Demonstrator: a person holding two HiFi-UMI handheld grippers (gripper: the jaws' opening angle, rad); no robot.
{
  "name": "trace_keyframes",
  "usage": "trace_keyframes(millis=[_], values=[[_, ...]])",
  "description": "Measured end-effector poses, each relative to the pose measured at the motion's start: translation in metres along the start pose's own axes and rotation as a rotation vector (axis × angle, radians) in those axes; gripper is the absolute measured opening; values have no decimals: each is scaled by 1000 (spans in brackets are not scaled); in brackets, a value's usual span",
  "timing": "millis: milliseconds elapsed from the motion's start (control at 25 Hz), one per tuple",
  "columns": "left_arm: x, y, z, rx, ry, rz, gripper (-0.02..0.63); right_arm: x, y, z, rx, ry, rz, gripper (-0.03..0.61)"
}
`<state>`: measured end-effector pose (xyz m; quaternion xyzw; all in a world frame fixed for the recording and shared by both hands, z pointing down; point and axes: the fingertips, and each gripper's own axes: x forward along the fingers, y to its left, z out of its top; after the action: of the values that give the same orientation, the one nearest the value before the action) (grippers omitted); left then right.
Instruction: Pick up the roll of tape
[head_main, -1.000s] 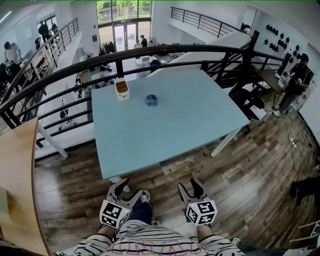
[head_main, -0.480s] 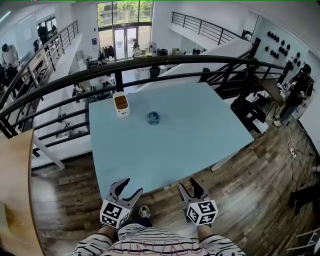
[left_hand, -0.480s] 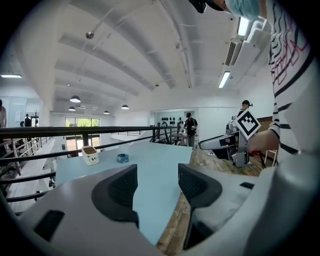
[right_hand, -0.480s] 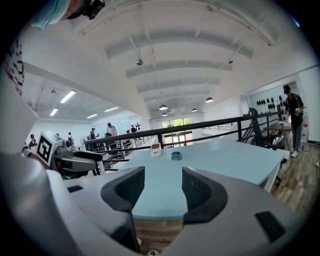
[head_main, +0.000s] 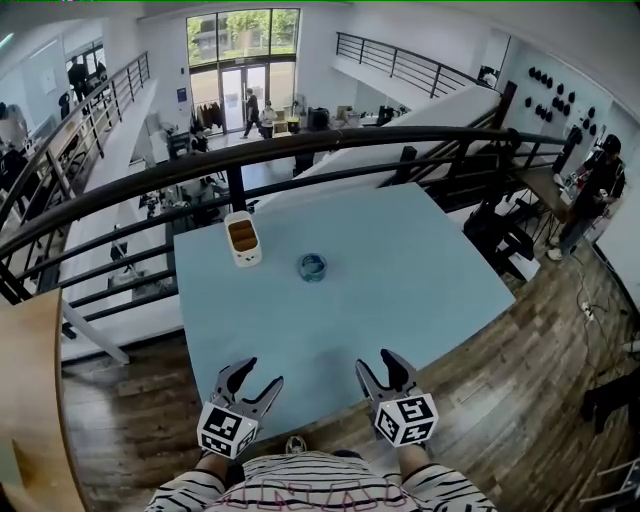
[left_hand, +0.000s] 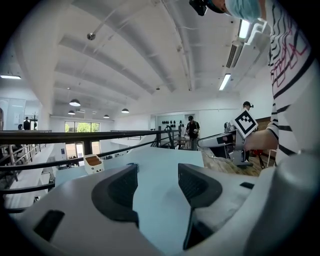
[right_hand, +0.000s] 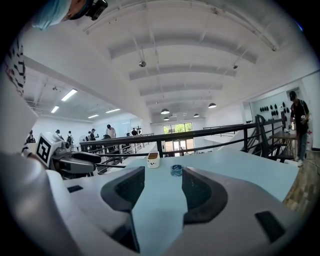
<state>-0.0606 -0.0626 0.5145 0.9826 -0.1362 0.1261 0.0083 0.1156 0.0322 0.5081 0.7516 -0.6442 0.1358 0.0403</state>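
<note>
The roll of tape (head_main: 312, 266), small and blue, is seen lying flat on the light blue table (head_main: 420, 300), slightly above the middle of the head view. To its left, near but not touching, a white box with a brown top (head_main: 243, 239) is stood upright. Both grippers are held at the lower edge of the frame, by the table's near edge and well apart from the tape. The left gripper (head_main: 255, 377) is shown with jaws apart and only bare tabletop between them. The right gripper (head_main: 378, 366) is likewise spread and empty; in its own view the tape is framed far off between the jaws. A black railing (head_main: 300, 148) is seen curving behind the table.
</note>
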Motion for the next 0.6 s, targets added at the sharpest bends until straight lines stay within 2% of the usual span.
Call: trace_keyframes(millis=[320, 600], values=[[12, 26, -12, -42, 32, 29, 235, 58, -2, 15, -99, 53, 79, 225], [24, 45, -9, -83, 38, 150, 235, 123, -19, 27, -255, 135, 222, 225]])
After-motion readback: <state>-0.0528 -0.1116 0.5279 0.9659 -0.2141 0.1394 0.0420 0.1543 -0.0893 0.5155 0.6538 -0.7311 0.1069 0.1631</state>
